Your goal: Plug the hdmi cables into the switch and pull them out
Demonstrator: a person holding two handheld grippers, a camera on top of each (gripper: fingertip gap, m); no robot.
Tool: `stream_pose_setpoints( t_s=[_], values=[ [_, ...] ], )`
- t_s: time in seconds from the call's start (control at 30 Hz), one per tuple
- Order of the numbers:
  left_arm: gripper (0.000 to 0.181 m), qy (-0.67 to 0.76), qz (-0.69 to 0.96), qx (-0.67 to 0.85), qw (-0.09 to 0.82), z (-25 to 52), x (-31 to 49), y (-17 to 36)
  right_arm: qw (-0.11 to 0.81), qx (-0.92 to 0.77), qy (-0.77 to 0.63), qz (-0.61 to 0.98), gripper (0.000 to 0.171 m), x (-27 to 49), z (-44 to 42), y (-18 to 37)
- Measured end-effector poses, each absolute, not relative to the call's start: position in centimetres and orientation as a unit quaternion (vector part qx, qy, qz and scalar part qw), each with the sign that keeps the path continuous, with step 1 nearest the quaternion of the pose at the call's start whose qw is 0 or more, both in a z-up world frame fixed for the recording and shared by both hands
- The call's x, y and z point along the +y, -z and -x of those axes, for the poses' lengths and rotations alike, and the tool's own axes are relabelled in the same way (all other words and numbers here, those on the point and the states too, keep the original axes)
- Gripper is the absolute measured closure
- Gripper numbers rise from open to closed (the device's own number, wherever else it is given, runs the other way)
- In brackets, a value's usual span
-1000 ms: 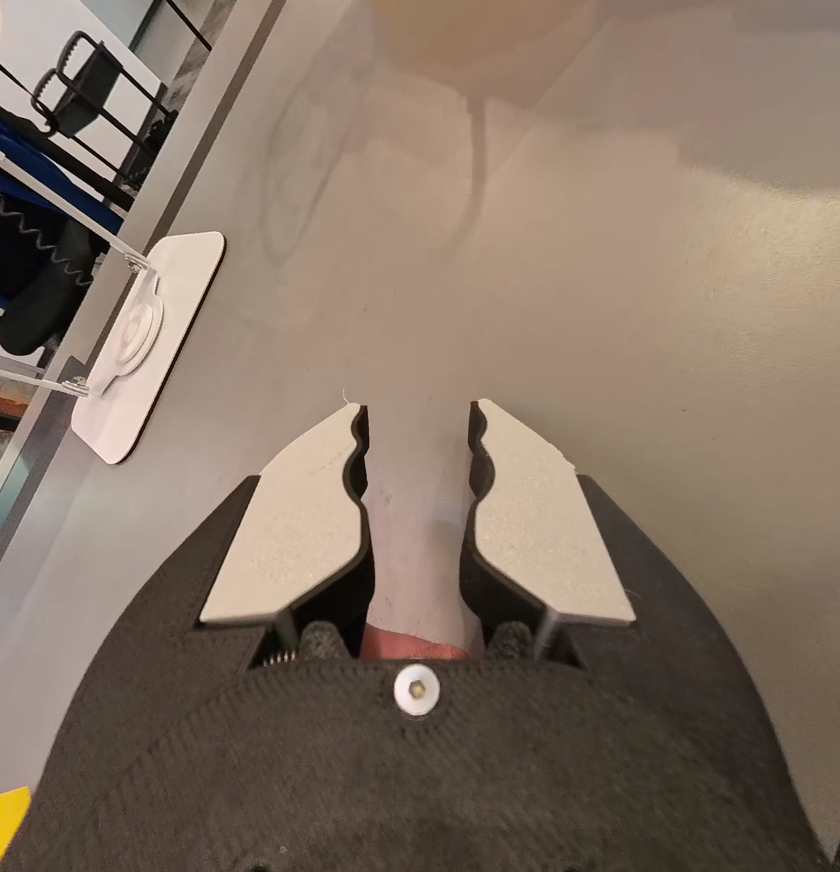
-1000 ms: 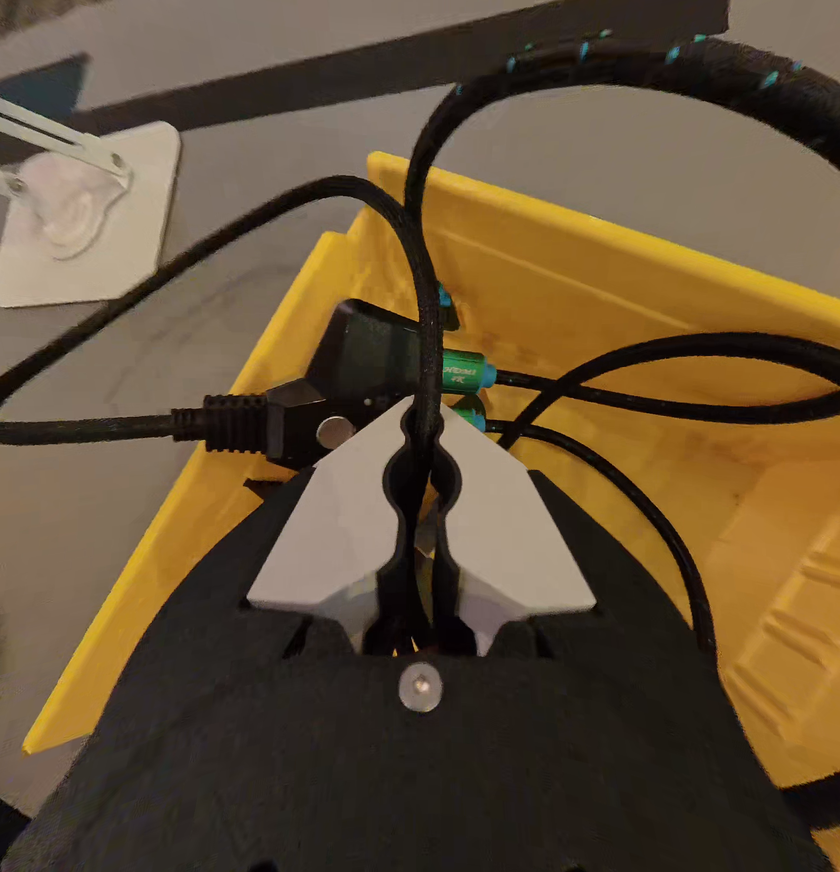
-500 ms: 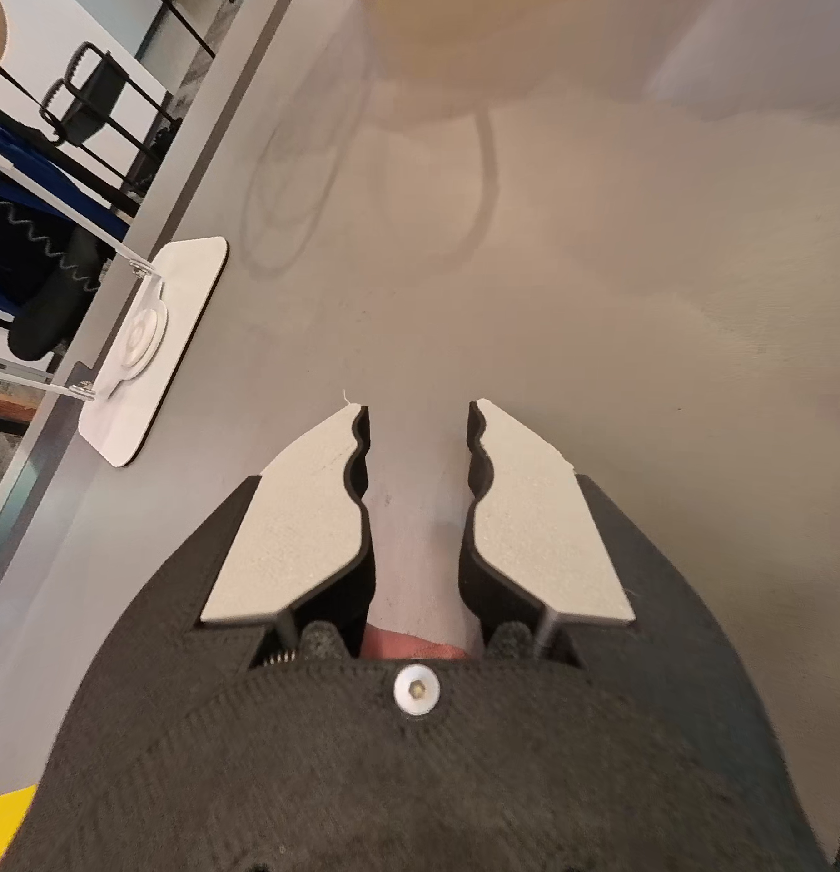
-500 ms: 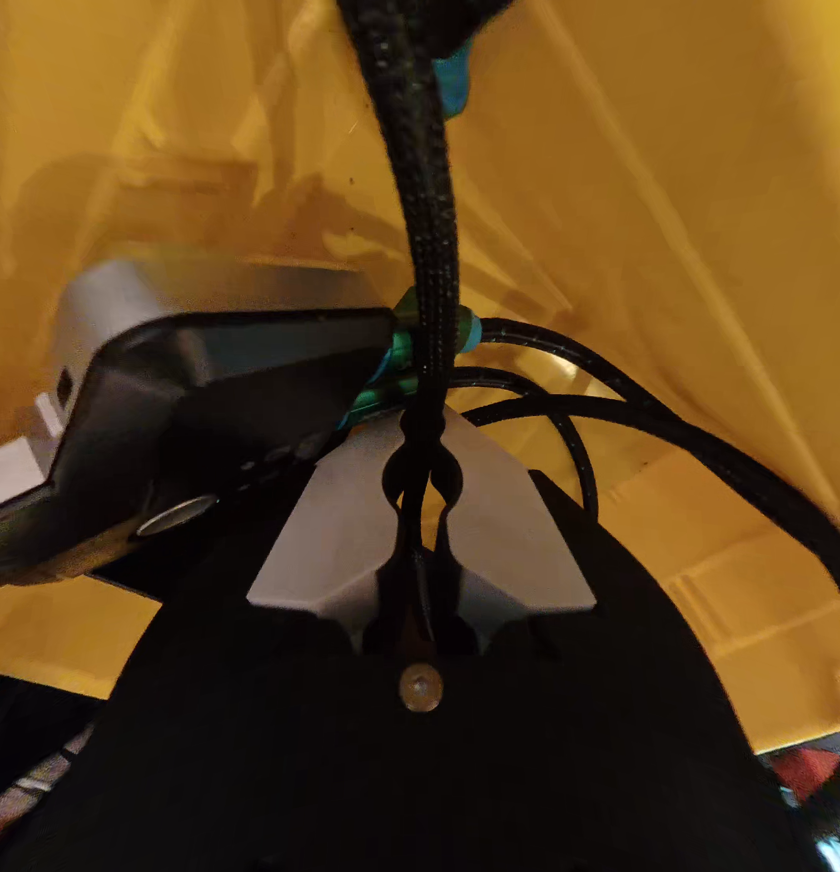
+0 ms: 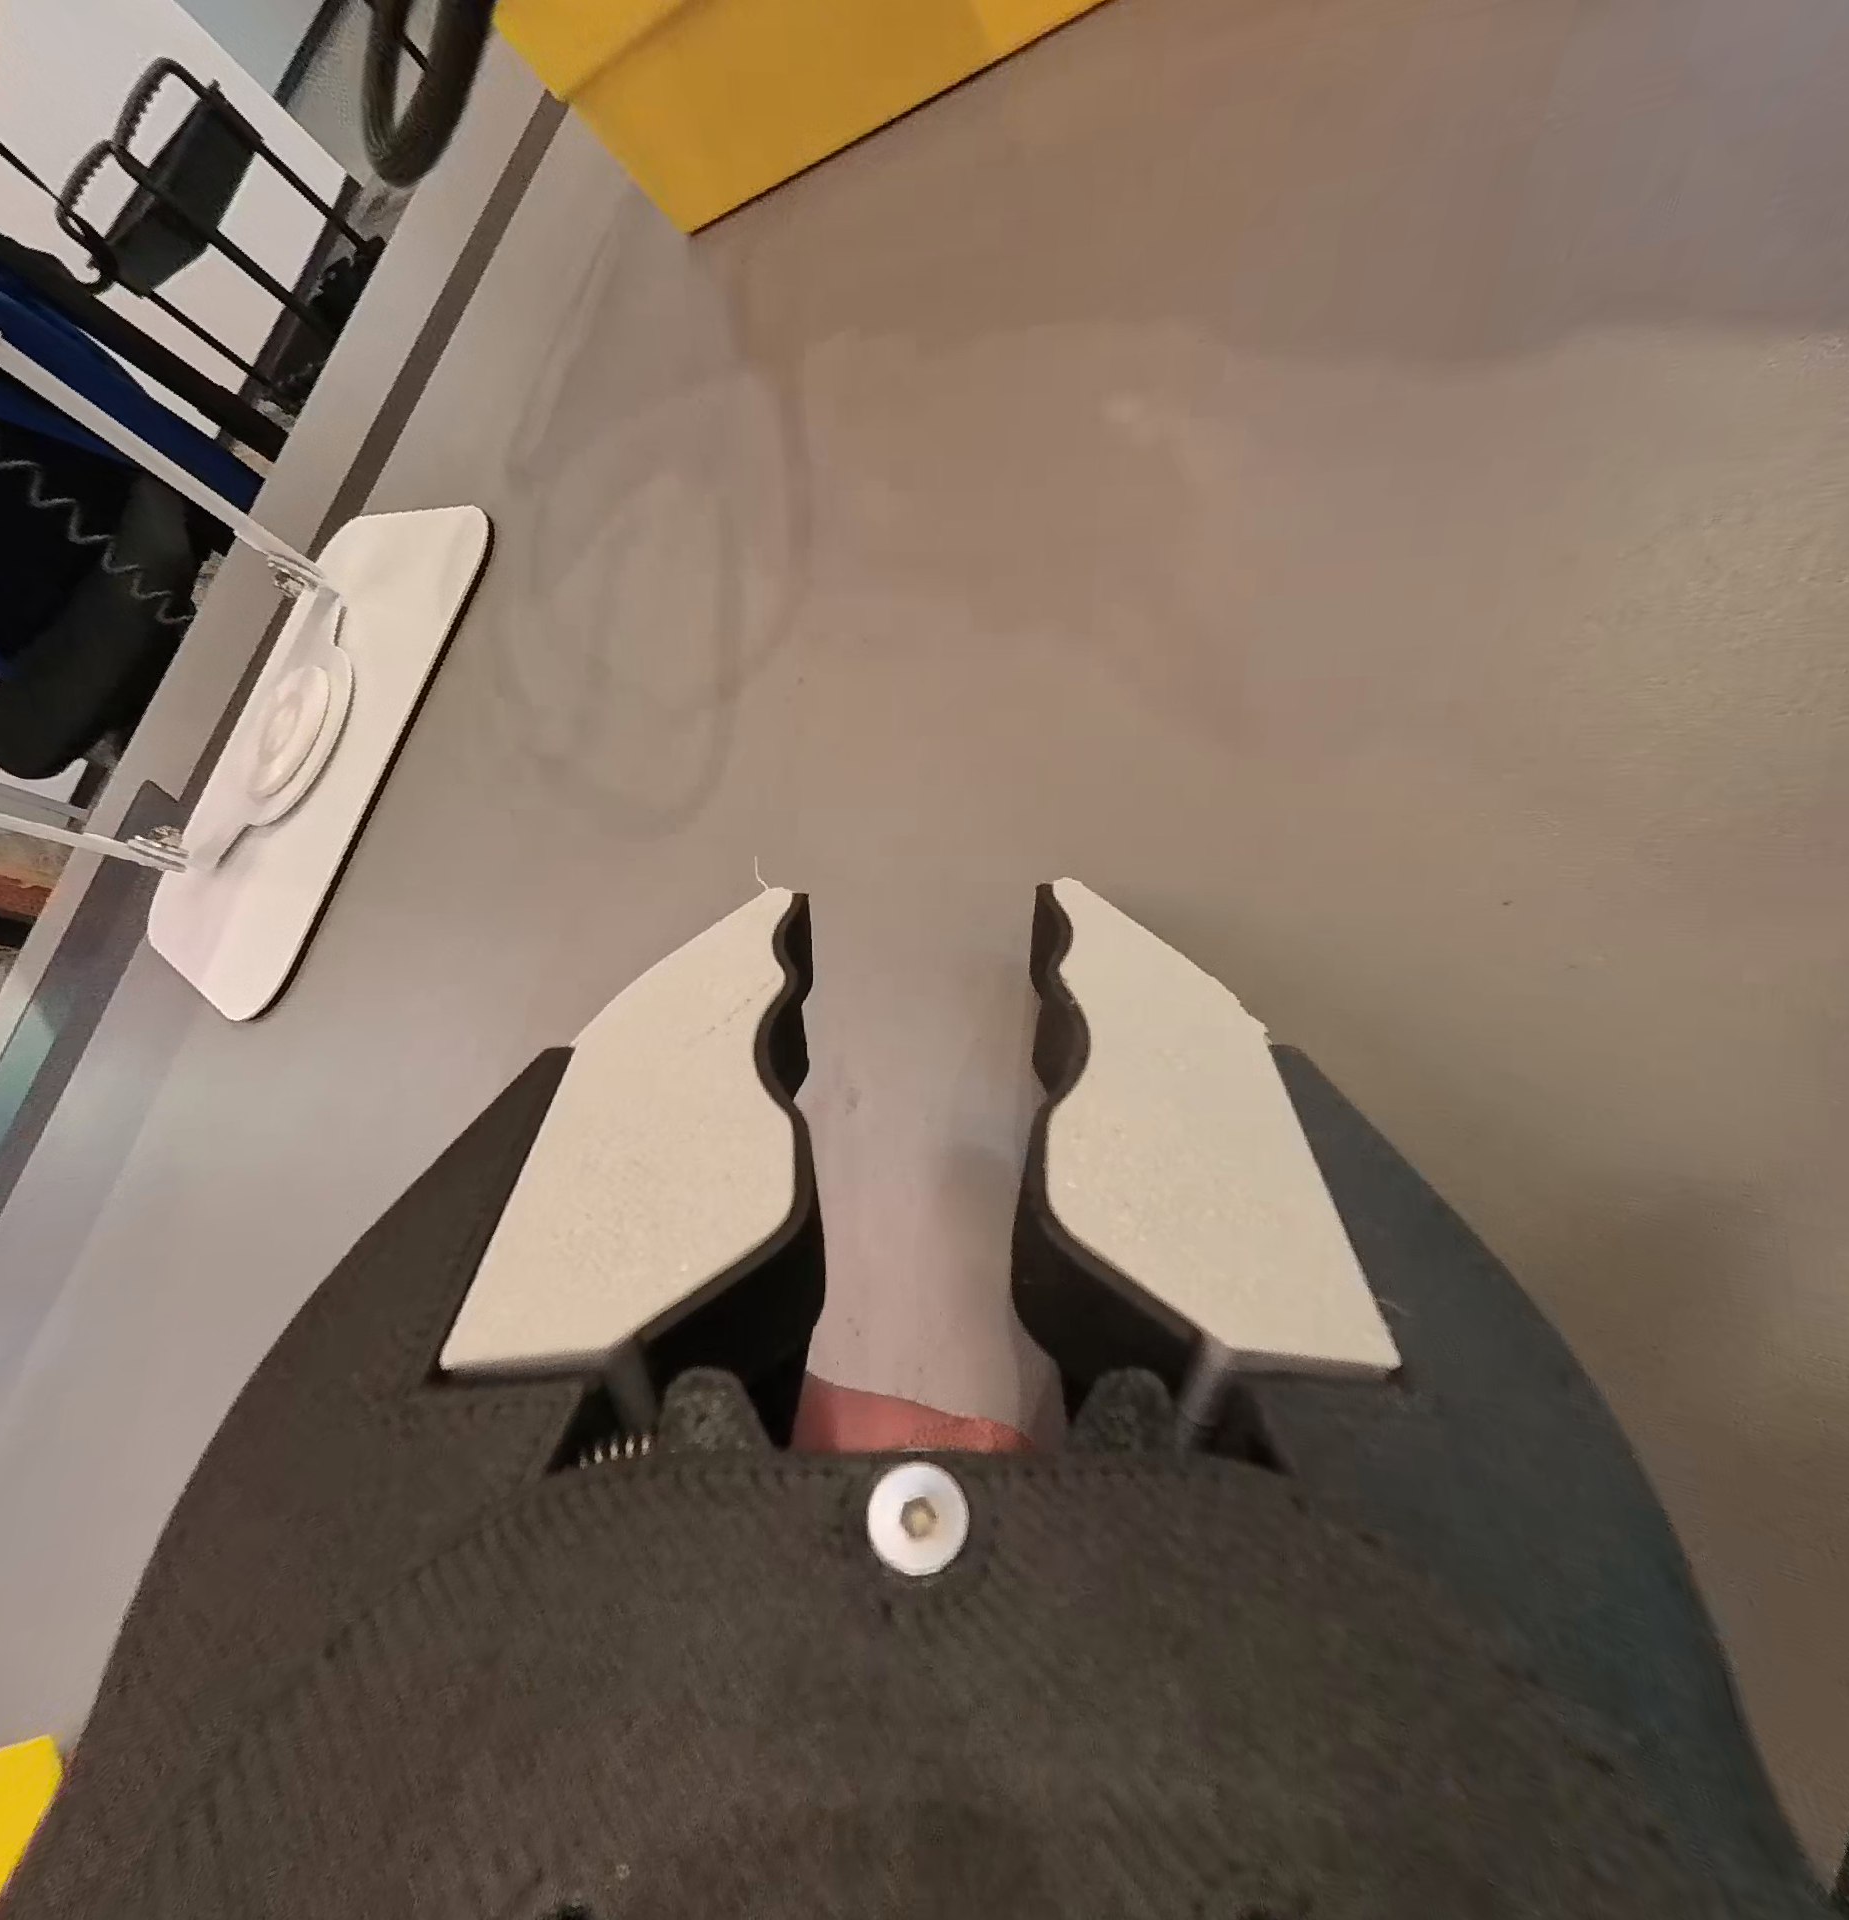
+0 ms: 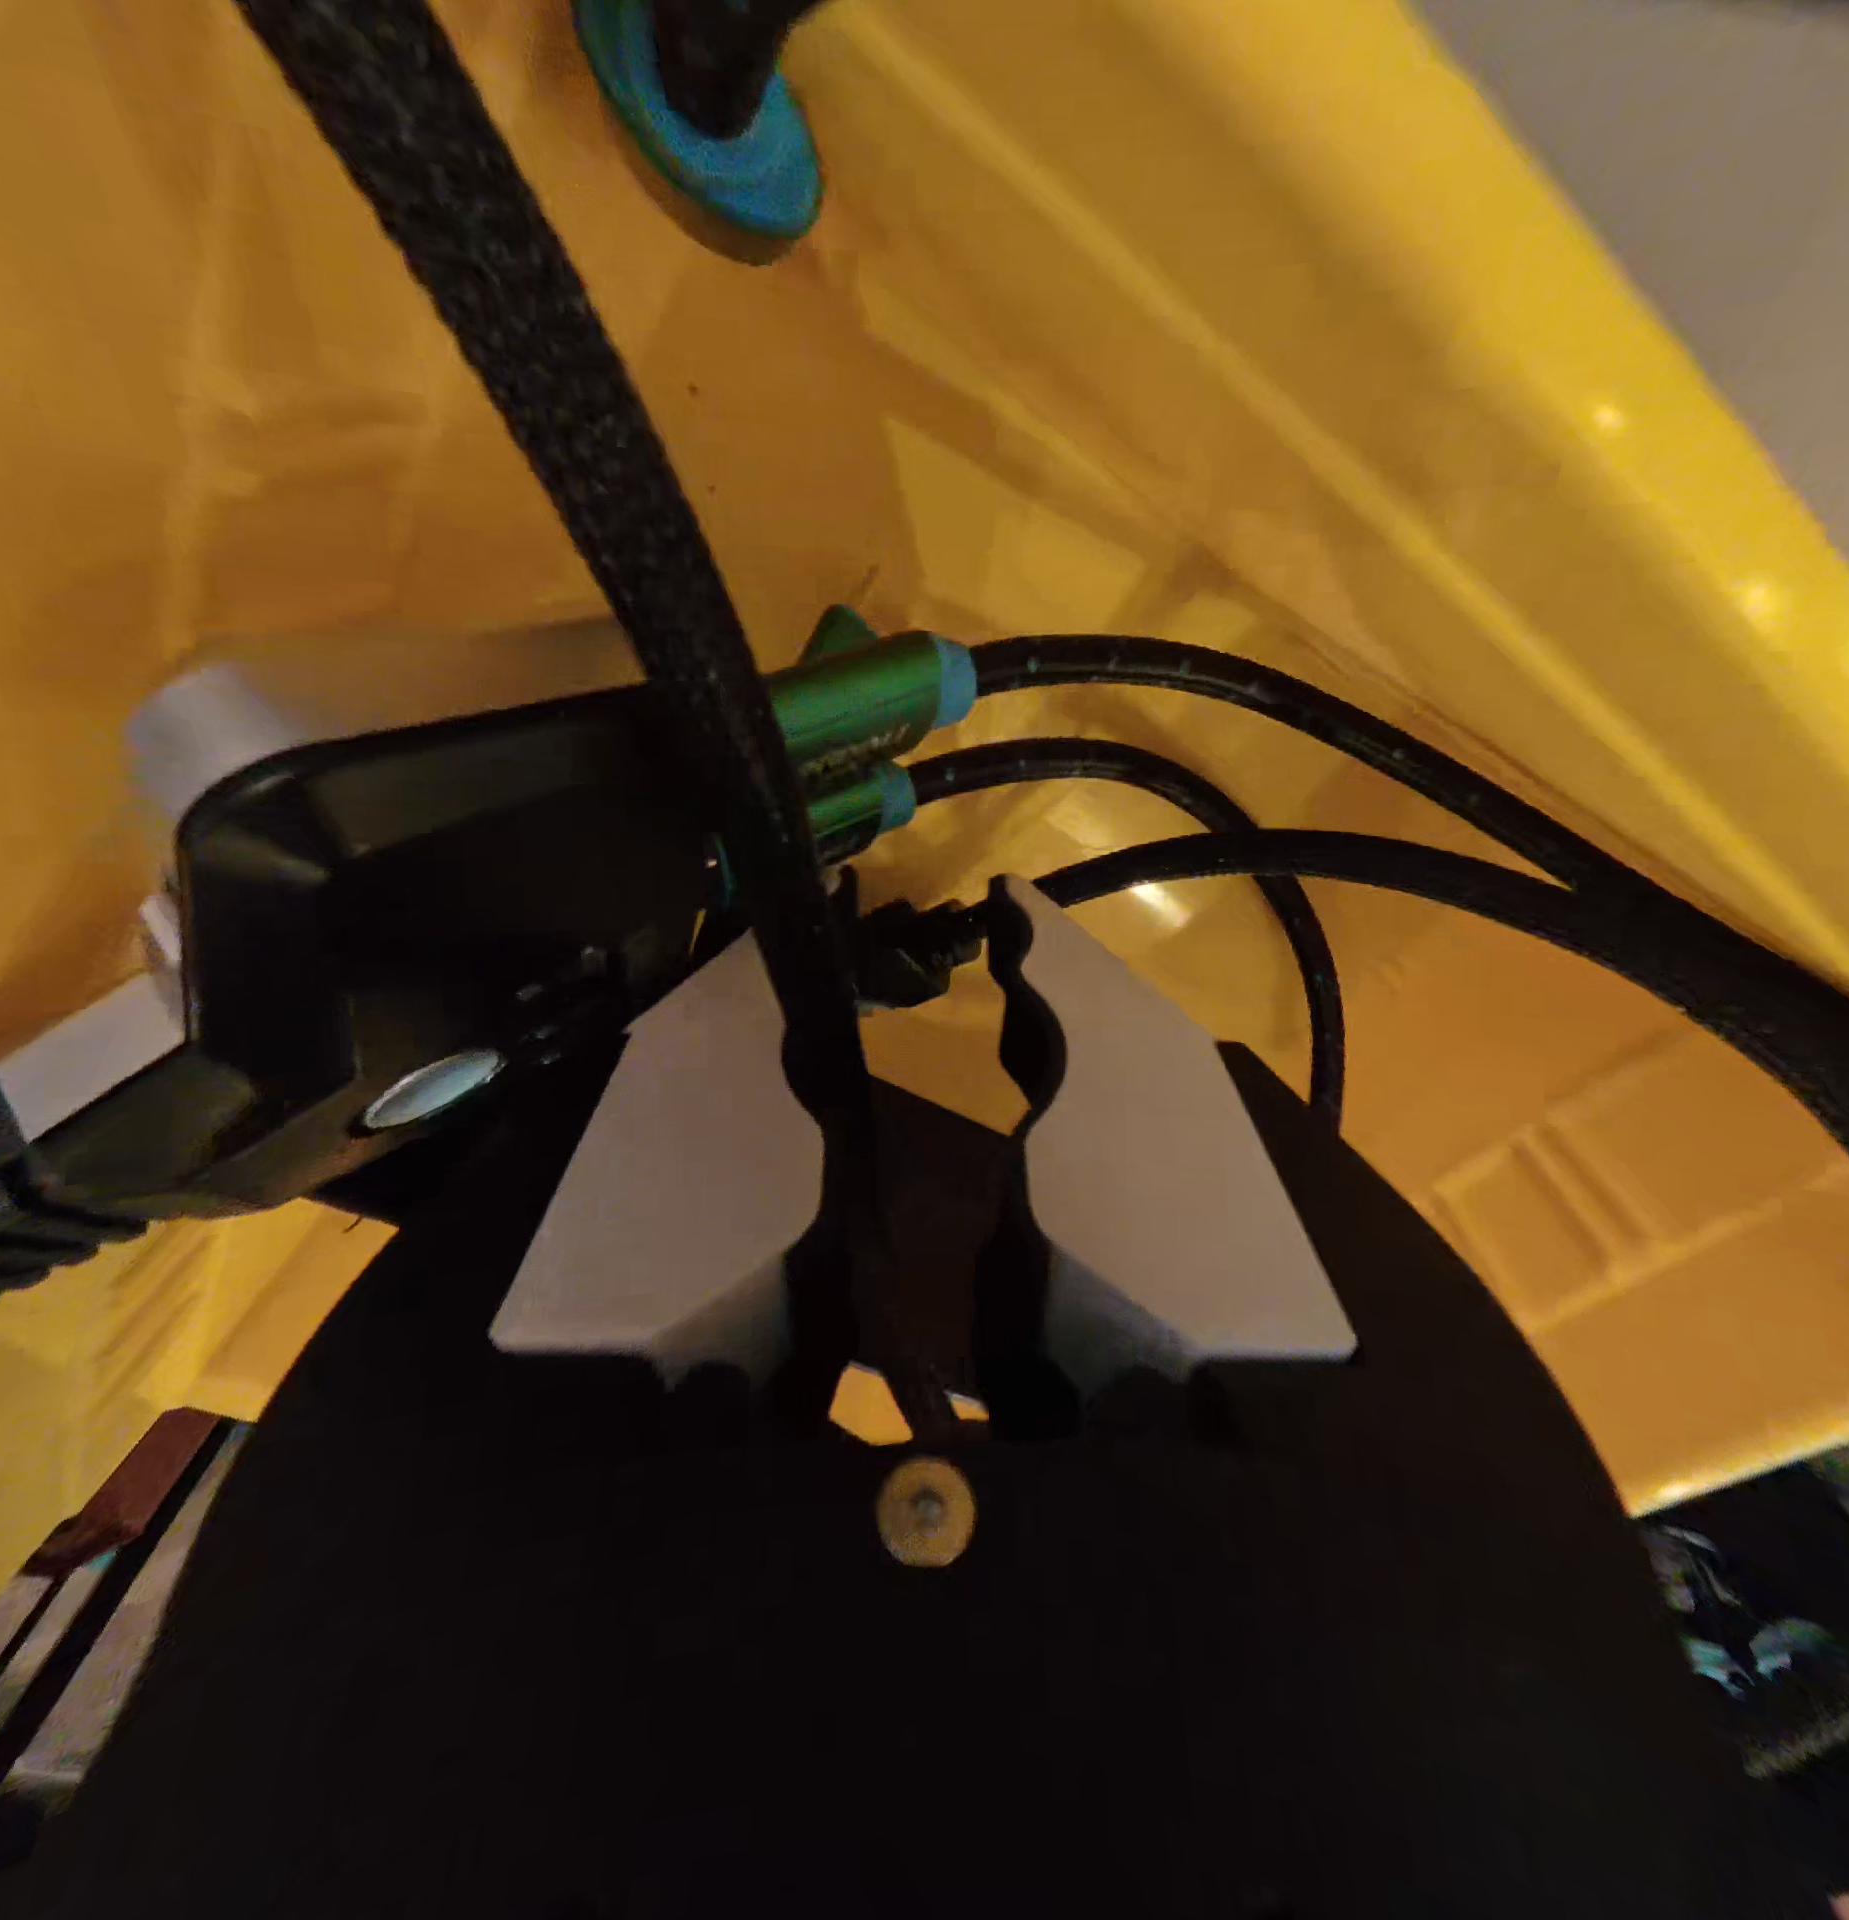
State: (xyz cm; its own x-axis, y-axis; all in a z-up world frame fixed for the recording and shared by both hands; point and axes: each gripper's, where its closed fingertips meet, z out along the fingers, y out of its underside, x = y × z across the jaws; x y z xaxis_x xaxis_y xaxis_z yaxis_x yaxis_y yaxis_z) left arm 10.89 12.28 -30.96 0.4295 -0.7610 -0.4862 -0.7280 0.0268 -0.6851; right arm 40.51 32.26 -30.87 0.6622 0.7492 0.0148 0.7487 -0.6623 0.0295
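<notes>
since half a second ago the right gripper (image 6: pixel 915 914) has parted its fingers, so the thick braided cable (image 6: pixel 546 416) that was pinched between them now only lies along the inner edge of the left finger (image 6: pixel 681 1143), with a clear gap to the other finger. over the same span a corner of the yellow bin (image 5: pixel 795 94) has come into the top of the left wrist view. the black hdmi switch (image 6: pixel 432 894) sits inside the yellow bin (image 6: pixel 1263 436), just left of the right gripper's fingertips, with two green-shelled hdmi plugs (image 6: pixel 858 707) seated in its side and their thin black cables (image 6: pixel 1315 717) curving off right. the left gripper (image 5: pixel 920 904) hangs over the bare grey table (image 5: pixel 1315 623), fingers spread and empty, well apart from a white base plate (image 5: pixel 380 665) near the table's left edge.
</notes>
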Motion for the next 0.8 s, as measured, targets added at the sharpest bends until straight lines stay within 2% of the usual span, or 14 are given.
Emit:
stream_pose_setpoints(
  t_s=[0.03, 0.3, 0.43, 0.47, 0.57, 0.6, 0.63, 0.67, 0.77, 0.8],
  values=[
    [0.141, 0.018, 0.698, 0.534, 0.477, -10.9, 12.3, 31.0, -0.001, 0.413, -0.013, -0.911, 0.140, 32.4, -40.4, 30.3],
    [0.141, 0.020, 0.699, 0.533, 0.476, -10.9, 12.3, 31.0, -0.070, 0.408, -0.017, -0.910, 0.130, 32.7, -40.7, 25.5],
    [0.141, 0.021, 0.700, 0.532, 0.475, -10.9, 12.3, 31.0, -0.147, 0.389, -0.021, -0.909, 0.124, 32.9, -41.1, 21.5],
    [0.141, 0.022, 0.701, 0.532, 0.474, -10.9, 12.3, 31.0, -0.167, 0.381, -0.013, -0.909, 0.117, 32.8, -41.1, 20.7],
    [0.141, 0.021, 0.700, 0.533, 0.475, -10.9, 12.3, 31.0, -0.203, 0.379, -0.026, -0.903, 0.128, 33.3, -41.6, 19.8],
    [0.141, 0.021, 0.700, 0.533, 0.475, -10.9, 12.3, 31.0, -0.201, 0.389, -0.046, -0.898, 0.134, 33.6, -42.0, 20.2],
    [0.141, 0.021, 0.700, 0.533, 0.475, -10.9, 12.3, 31.0, -0.194, 0.398, -0.060, -0.895, 0.149, 33.7, -42.5, 20.7],
    [0.141, 0.020, 0.700, 0.533, 0.475, -10.9, 12.3, 31.0, -0.196, 0.395, -0.074, -0.894, 0.154, 34.1, -42.9, 20.9],
    [0.141, 0.017, 0.699, 0.532, 0.478, -10.8, 12.3, 31.0, -0.244, 0.381, -0.024, -0.891, 0.154, 34.6, -41.6, 19.5],
    [0.141, 0.017, 0.699, 0.532, 0.478, -10.8, 12.3, 31.0, -0.266, 0.383, -0.014, -0.885, 0.159, 34.7, -41.2, 18.5]
  ],
)
